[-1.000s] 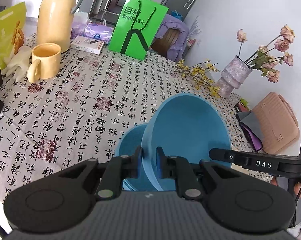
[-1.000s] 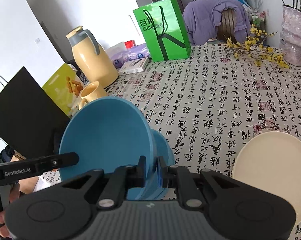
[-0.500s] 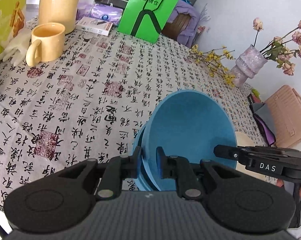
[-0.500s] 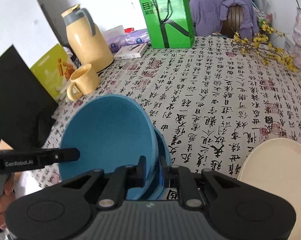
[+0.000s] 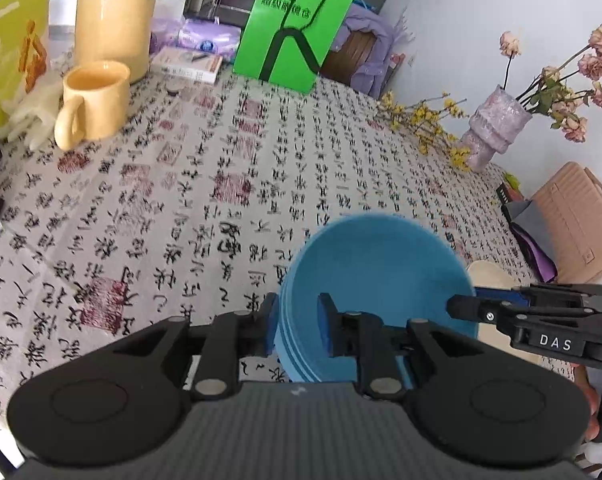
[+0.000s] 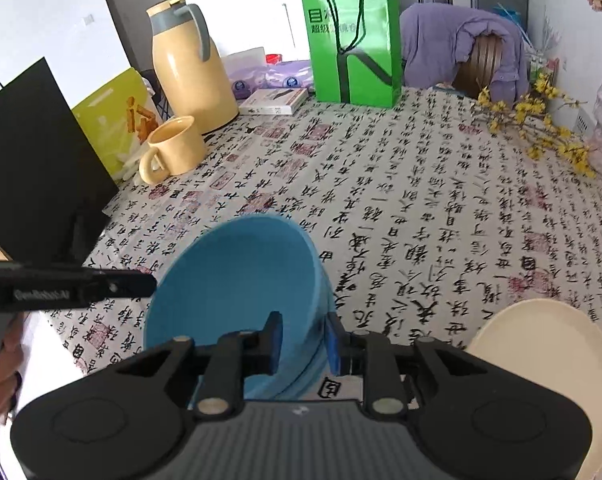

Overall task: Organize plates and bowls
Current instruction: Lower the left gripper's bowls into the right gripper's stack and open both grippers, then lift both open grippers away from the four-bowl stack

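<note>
Left wrist view. The left gripper [image 5: 294, 330] straddles the near-left rim of the blue bowl [image 5: 375, 272], its fingers parted with a gap on either side of the wall; the bowl sits nested in at least one more blue bowl, whose stacked rims show at the left edge. The stack rests on the near part of the calligraphy tablecloth [image 5: 221, 184]. The right gripper [image 5: 467, 307] reaches the bowl's right rim; whether it touches cannot be told here. A sliver of cream plate [image 5: 487, 274] shows just beyond it.

Right wrist view. The right gripper [image 6: 303, 340] likewise straddles the right rim of the blue bowl [image 6: 237, 280], fingers apart and not clamped. The cream plate [image 6: 541, 344] lies whole at near right, apart from the bowls. The left gripper [image 6: 147, 280] meets the far-left rim.

Handling, as judged: the bowls look rigid, thin-walled, light and smooth, probably plastic; the rim is the natural hold, pinched on opposite sides, as one-sided grips may tilt the stack.
</note>
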Demonstrator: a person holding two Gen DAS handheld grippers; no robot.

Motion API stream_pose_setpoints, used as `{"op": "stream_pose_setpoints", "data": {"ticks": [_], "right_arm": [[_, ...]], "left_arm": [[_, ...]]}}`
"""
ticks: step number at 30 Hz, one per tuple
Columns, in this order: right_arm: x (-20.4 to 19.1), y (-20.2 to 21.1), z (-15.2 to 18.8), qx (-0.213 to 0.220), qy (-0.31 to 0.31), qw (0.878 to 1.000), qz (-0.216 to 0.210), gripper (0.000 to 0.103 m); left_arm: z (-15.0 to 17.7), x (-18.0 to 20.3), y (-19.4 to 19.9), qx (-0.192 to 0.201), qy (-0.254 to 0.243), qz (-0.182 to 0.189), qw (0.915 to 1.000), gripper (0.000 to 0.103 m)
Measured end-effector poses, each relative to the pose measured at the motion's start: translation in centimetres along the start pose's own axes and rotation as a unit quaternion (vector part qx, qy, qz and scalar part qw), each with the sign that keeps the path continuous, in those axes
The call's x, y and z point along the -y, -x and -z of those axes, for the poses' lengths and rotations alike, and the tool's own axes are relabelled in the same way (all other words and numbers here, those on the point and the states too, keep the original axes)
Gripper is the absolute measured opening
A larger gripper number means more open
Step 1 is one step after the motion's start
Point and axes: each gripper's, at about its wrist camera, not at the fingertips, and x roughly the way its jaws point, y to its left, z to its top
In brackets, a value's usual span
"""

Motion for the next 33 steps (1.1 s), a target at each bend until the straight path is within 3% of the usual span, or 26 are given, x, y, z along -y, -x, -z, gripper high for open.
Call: {"op": "stream_pose_setpoints", "data": {"ticks": [8,17,21,29,33], "right_arm": [[0.9,3.1,0.8,0.023,-0.003,1.000,-0.005,0.024],[0.6,7.5,4.3,0.106,0.011,0.994,0.003,0.055],[-0.3,9.2,7.4,0.148,0.024,0.989,0.012,0.067],[-2.8,11.4,16.1,0.232,0.051,0.970,0.047,0.084],[-3.9,11.9,20.4,0.264,0.061,0.960,0.075,0.090]], "left_arm": [[0.5,1.3,2.5,0.038,-0.039,-0.014,0.9984,0.036],[5.0,3.5,6.0,0.109,-0.097,-0.060,0.9876,0.062],[8.5,4.4,8.0,0.151,-0.118,-0.069,0.9791,0.078],[16.2,4.9,10.1,0.227,-0.097,-0.091,0.9647,0.092],[20.0,5.4,11.0,0.279,-0.114,-0.131,0.9444,0.101]]}}
